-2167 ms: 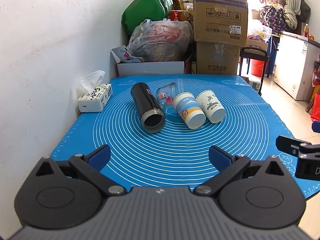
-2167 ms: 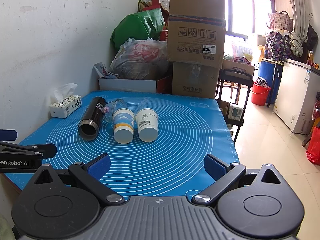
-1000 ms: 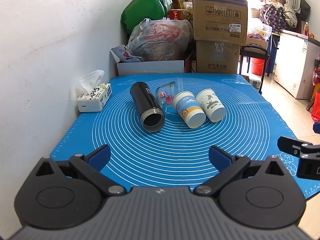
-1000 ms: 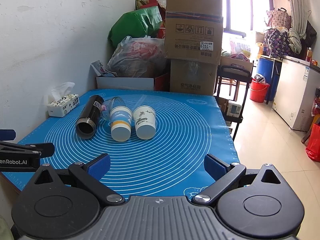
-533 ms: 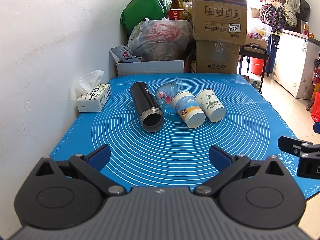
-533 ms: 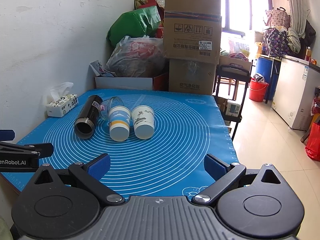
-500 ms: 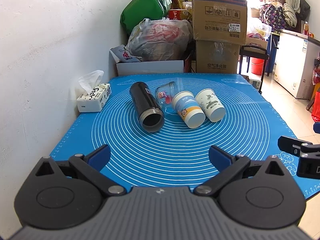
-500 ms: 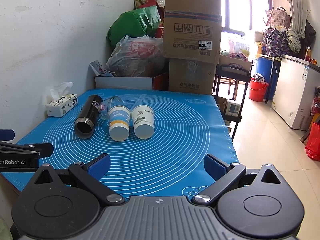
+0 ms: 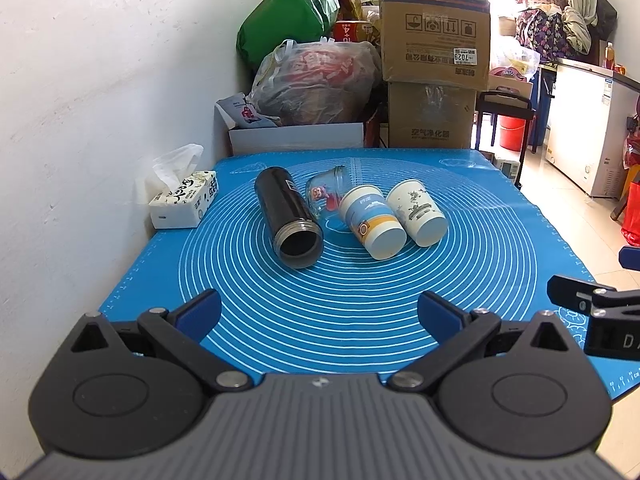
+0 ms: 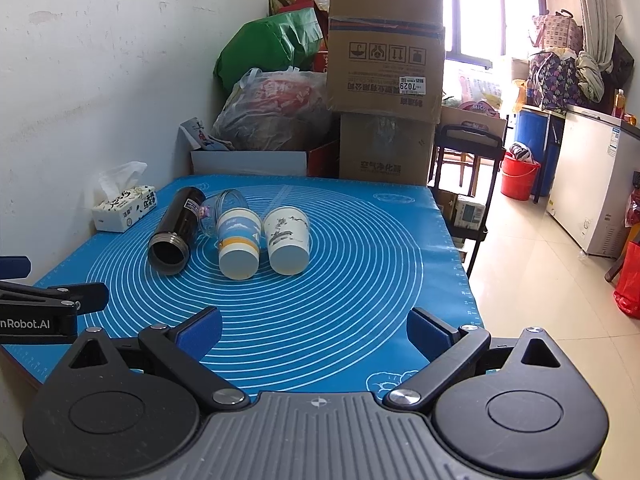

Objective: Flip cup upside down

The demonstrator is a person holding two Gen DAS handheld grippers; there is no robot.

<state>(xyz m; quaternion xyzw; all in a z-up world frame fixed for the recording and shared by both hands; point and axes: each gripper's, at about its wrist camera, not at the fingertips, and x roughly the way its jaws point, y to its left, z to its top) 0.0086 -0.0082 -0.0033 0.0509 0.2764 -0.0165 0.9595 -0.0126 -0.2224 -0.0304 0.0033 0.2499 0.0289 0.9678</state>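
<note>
Four vessels lie on their sides on the blue mat (image 9: 360, 300): a black flask (image 9: 287, 216) with its mouth toward me, a clear glass jar (image 9: 325, 194), a blue-and-white paper cup (image 9: 370, 220) and a white printed paper cup (image 9: 416, 212). They also show in the right wrist view: the flask (image 10: 176, 228), the jar (image 10: 224, 204), the blue cup (image 10: 237, 242), the white cup (image 10: 287, 238). My left gripper (image 9: 320, 312) is open and empty near the mat's front edge. My right gripper (image 10: 316, 332) is open and empty at the front right.
A tissue box (image 9: 184, 200) sits at the mat's left edge by the white wall. Cardboard boxes (image 9: 434, 76) and full bags (image 9: 316, 80) are stacked behind the table. The table's right edge (image 10: 460, 264) drops to a tiled floor.
Both grippers stay open. The right gripper's view has drifted slightly back and right; the cups have not moved.
</note>
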